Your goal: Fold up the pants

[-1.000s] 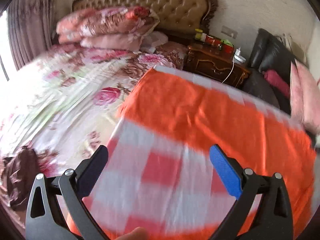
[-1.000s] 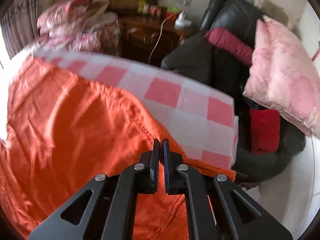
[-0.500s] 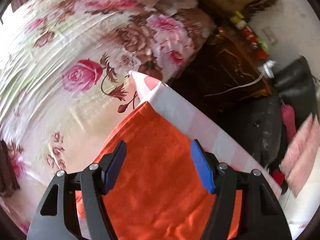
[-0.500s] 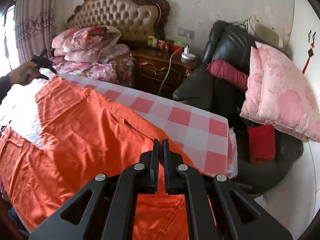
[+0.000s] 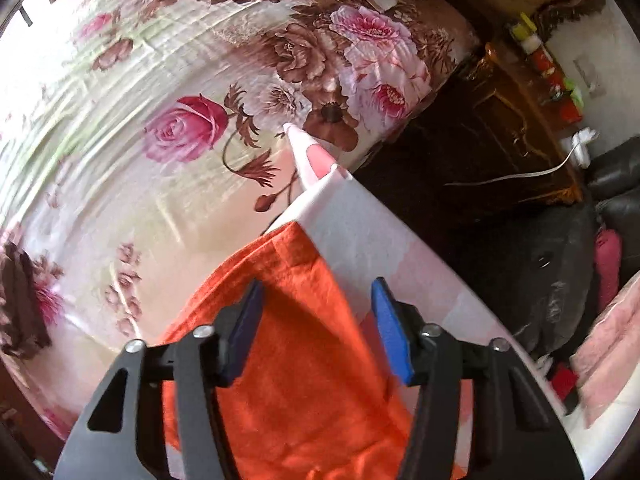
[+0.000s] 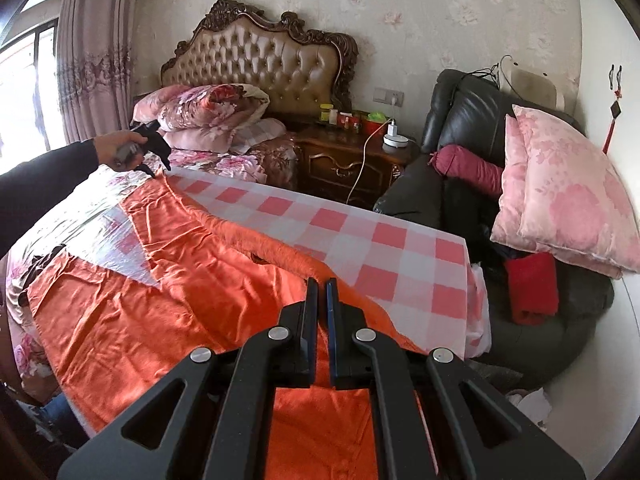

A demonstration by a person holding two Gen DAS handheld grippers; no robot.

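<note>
Two grippers: left gripper (image 5: 316,328), jaws wide apart, over the bright orange satin pants' (image 6: 168,300) far edge; right gripper (image 6: 322,304) pinches their near edge.

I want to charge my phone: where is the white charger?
In the right wrist view, the white charger is plugged in on the wall above the wooden nightstand, between the headboard and the black armchair.

The left gripper (image 5: 316,316) is held with its blue-padded fingers (image 5: 387,330) spread wide apart. In the right wrist view it is gripped by the left hand (image 6: 122,150), the dark-sleeved arm stretched far forward. The right gripper (image 6: 322,304) is pressed nearly closed, fingers almost touching.
</note>
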